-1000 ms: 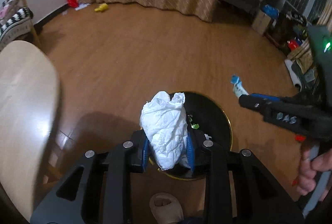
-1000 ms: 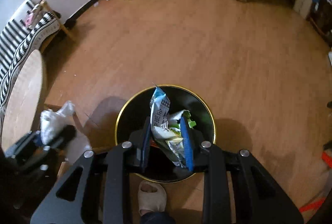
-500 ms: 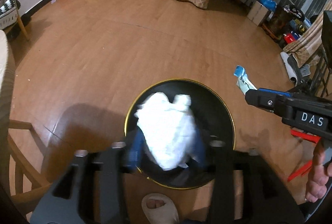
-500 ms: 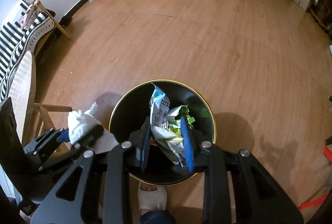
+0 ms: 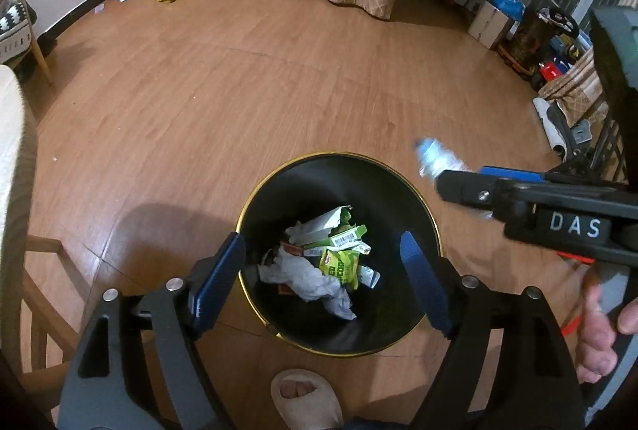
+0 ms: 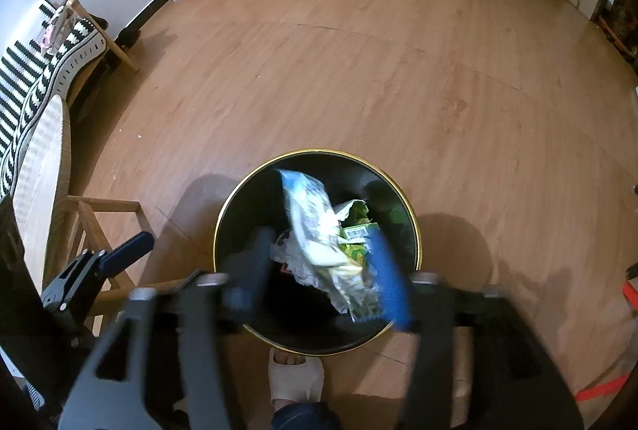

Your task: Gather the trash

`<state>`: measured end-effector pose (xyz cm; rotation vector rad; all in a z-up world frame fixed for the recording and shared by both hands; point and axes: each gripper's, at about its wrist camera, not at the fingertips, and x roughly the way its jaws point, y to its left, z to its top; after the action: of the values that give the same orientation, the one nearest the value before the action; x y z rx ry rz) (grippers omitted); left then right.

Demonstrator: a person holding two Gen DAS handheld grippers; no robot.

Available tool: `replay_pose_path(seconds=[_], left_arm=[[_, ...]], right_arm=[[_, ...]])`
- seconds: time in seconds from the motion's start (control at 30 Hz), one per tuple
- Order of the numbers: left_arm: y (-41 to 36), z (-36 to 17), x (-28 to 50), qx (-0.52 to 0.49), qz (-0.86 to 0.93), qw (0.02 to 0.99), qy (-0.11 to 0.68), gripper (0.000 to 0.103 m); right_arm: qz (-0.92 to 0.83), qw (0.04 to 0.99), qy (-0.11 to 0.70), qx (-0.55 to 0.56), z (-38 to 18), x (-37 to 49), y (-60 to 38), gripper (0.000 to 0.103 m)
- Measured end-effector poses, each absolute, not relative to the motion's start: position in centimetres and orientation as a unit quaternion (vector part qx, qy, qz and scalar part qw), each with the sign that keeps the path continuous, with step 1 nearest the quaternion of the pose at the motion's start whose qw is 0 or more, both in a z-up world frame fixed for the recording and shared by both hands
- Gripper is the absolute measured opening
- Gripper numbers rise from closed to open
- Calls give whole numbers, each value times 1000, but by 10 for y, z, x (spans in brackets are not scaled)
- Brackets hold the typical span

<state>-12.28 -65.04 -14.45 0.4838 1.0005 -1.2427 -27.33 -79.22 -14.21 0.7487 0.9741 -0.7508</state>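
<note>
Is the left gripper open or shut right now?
Open. The left gripper has its blue pads spread wide over the black bin, nothing between them; crumpled white tissue lies inside.

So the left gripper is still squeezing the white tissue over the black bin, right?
No. The left wrist view shows the left gripper open and empty over the bin. The tissue has dropped in and lies among the wrappers at the bottom.

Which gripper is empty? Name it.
The left gripper: its jaws stand wide apart over the trash bin with nothing between them. The right gripper has a snack wrapper between its blurred jaws.
</note>
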Motion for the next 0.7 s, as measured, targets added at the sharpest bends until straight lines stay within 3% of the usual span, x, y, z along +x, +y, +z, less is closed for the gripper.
replay_pose_path(seconds=[0.23,0.4,0.57,0.7], left_arm=[[-637,-130,-122,212,-554,677,435,82],[-618,-107,-121,197,-553,690,424,89],[-577,-67,-109,184,-527,725,403,93],[-519,-31,-84,191,-470,778,371,94]], right_arm=[[-346,759,435,338,-136,-272,-784,69],[-360,768,419,325,-118,-271,-779,77],[-375,797,372,293,-78,-264,-762,92],[-346,825,352,275,-52,-237,-737,93]])
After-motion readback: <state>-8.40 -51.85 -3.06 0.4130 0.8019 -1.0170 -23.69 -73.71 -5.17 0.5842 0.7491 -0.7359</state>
